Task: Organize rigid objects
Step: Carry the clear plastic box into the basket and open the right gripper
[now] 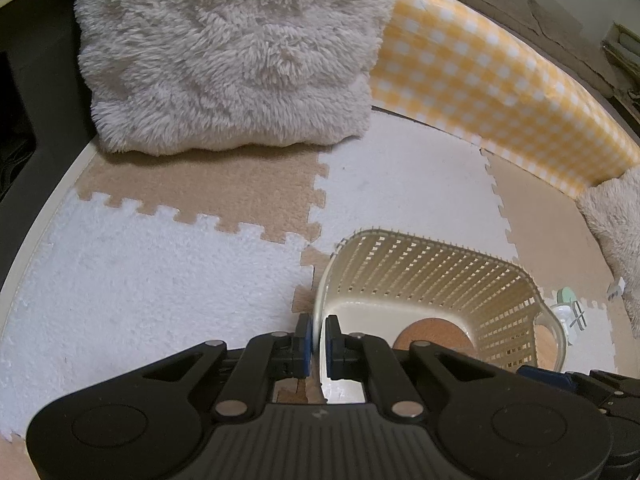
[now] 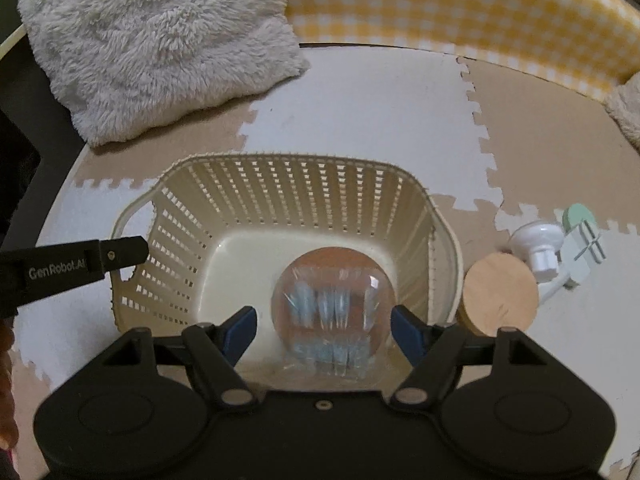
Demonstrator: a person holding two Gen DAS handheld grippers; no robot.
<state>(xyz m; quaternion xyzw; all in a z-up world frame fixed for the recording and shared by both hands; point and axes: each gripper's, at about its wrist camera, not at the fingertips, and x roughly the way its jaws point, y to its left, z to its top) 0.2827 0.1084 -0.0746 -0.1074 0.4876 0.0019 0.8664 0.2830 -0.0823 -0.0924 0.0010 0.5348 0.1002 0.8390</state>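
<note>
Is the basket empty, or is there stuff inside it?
Not empty. A clear container with blue pieces sits on the basket floor, on a round brown disc.

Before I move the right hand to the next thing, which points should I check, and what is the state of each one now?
1. The left gripper grips the basket: its jaws are shut on the rim. Ok.
2. The right gripper has let go: its jaws stand open on either side of the clear jar, with the pads seeming just clear of it. Ok.
3. The clear jar is inside the basket. Ok.
4. The clear jar rests steady on the basket floor. Cannot tell.
5. The wooden disc is stored: it lies outside, beside the basket's right wall. Not ok.
6. The white hook and green clip are stored: both lie on the mat. Not ok.
</note>
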